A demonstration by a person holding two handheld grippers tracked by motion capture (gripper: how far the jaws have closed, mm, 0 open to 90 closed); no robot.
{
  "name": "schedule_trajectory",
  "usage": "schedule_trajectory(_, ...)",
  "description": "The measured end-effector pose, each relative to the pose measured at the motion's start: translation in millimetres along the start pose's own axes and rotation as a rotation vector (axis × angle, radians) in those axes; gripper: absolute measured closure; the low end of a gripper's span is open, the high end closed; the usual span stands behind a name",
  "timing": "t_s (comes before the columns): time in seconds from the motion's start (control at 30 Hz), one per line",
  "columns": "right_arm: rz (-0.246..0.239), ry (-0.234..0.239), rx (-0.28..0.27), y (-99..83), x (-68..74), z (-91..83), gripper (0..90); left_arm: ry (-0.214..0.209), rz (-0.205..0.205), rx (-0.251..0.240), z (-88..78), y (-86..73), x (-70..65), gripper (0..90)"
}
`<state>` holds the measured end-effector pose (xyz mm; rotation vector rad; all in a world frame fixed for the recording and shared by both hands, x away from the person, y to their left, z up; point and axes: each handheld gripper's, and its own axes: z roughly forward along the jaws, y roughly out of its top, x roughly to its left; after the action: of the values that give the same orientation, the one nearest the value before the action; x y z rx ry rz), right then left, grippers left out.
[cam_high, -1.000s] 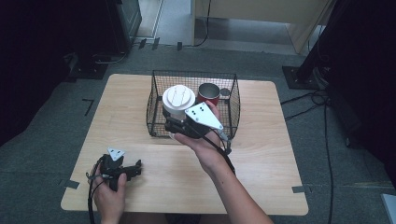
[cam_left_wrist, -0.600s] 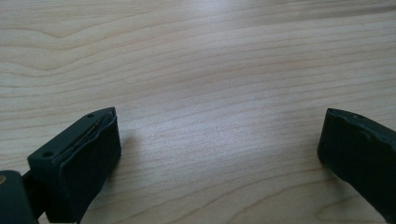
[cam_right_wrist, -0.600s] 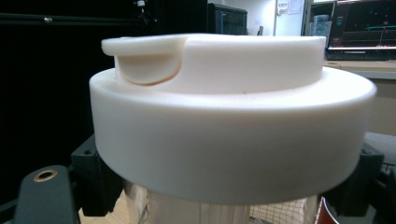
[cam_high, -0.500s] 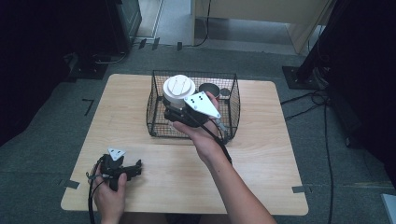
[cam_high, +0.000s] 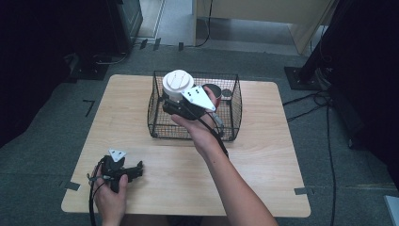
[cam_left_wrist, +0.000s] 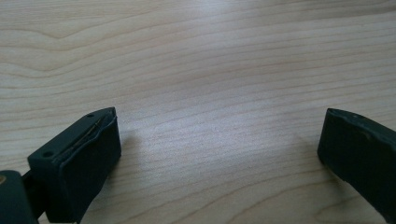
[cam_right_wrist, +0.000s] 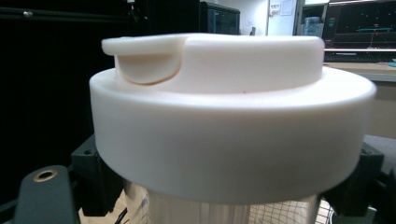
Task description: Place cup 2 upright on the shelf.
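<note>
A clear jar with a wide white lid hangs upright over the left part of a black wire basket. My right gripper is shut on the jar just under that lid. In the right gripper view the white lid looms large, with the black jaws pressed against the clear body on both sides. My left gripper rests on the wooden table near its front left corner. In the left gripper view its fingers stand wide apart over bare wood, and so my left gripper is open and holds nothing.
A dark red cup and a small grey round thing sit at the back right of the basket. Black cables run over the grey floor to the right of the table. Dark equipment stands beyond the far edge.
My right gripper has carried the white-lidded jar away from me and a little left, from the basket's near rim to above its inside. The left gripper has stayed put.
</note>
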<state>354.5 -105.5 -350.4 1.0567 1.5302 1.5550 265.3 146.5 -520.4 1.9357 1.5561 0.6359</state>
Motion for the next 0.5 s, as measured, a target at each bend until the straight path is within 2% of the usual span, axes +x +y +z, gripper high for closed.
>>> schedule_trajectory(0.27,0.001,0.004,-0.027,-6.4,-5.3,16.8,16.1,0.0,-0.001,0.0,0.0,0.0,0.0,0.1)
schedule_trajectory(0.5,-0.009,-0.008,-0.021,-17.0,-11.2,34.2,16.1,0.001,0.002,0.001,0.0,0.0,0.1,0.1)
